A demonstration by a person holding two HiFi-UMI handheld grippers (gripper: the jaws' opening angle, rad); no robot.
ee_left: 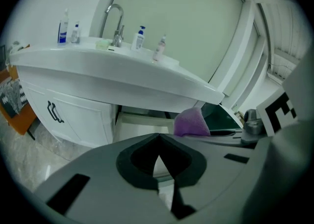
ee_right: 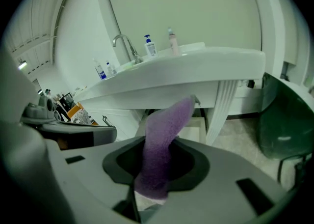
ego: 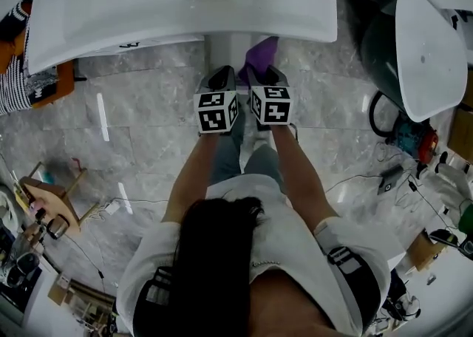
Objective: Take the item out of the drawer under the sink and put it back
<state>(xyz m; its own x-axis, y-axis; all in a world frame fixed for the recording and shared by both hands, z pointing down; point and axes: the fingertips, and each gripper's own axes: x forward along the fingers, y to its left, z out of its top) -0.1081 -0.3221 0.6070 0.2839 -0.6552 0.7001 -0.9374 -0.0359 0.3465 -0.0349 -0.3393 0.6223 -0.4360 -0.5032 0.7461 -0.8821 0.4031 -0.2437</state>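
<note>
Now you are holding the soft purple cloth (ee_right: 162, 139) clamped in your right gripper (ego: 261, 77), just before the open white drawer (ee_left: 142, 118) under the white sink (ee_left: 122, 75). Your left gripper (ee_left: 158, 137) is carrying nothing, its jaws together. Probably you are putting the cloth back: it is needing a reach over the drawer, then a release.

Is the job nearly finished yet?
Taking out looks done: the purple cloth is outside the drawer, which stands open under the sink. In hand: the right gripper is clamped on it. Still to do: putting it back in the drawer.
</note>
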